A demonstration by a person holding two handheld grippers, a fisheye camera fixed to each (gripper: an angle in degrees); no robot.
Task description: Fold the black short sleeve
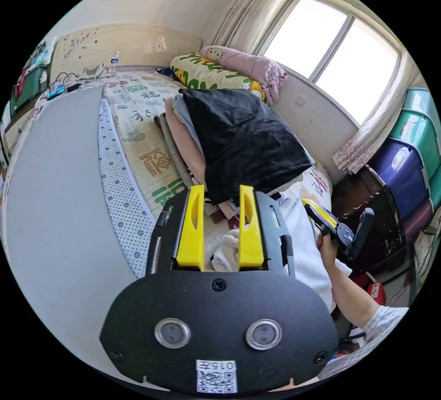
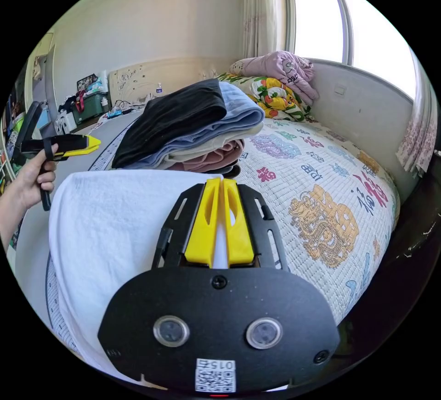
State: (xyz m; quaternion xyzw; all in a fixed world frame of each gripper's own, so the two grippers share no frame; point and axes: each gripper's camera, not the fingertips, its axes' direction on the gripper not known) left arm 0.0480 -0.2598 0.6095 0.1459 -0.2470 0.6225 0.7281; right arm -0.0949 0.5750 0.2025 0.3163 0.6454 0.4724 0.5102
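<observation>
Stack of folded garments point(image 2: 197, 143) on the bed point(image 2: 321, 198), near its middle; black short sleeve point(image 1: 243, 143) lies folded on top, so the folding step looks done.

Left gripper point(image 1: 221, 198): jaws parted, nothing between them, poised over a white garment point(image 1: 298, 234) near the bed's edge.

Right gripper point(image 2: 222, 198): jaws almost closed; white garment point(image 2: 119, 225) lies beneath, but contact cannot be told.

Next move, by judgement: release the finished stack and take up the white piece at its edges.
</observation>
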